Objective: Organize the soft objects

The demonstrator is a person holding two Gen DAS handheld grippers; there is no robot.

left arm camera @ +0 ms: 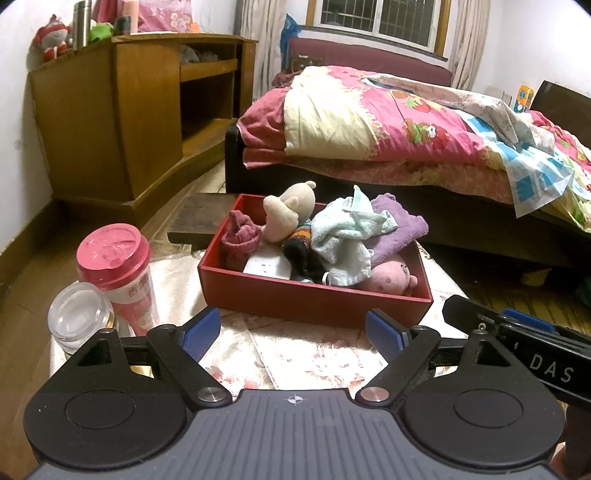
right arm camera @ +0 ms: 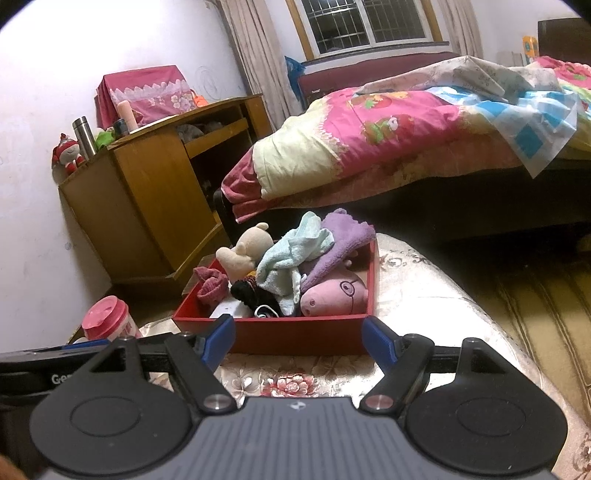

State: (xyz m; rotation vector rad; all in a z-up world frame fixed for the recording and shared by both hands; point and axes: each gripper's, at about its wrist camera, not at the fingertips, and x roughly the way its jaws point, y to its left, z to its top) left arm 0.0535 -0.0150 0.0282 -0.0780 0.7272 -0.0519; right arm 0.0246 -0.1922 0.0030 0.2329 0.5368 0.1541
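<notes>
Both grippers, left gripper (left arm camera: pixel 291 334) and right gripper (right arm camera: pixel 298 341), hang spread and empty before the red box (left arm camera: pixel 314 301) mid-table. The pale green towel (left arm camera: pixel 343 236) on top looks light and floppy; I'd pinch a raised fold.

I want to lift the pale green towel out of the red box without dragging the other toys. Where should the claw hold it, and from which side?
Probably from above, on the raised peak of the pale green towel. That fold stands clear of the purple cloth and pink plush pig, so open fingers can straddle it.

Bedroom: bed (left arm camera: pixel 388 122), wooden cabinet (left arm camera: pixel 122 110), barred window (left arm camera: pixel 376 18)
</notes>
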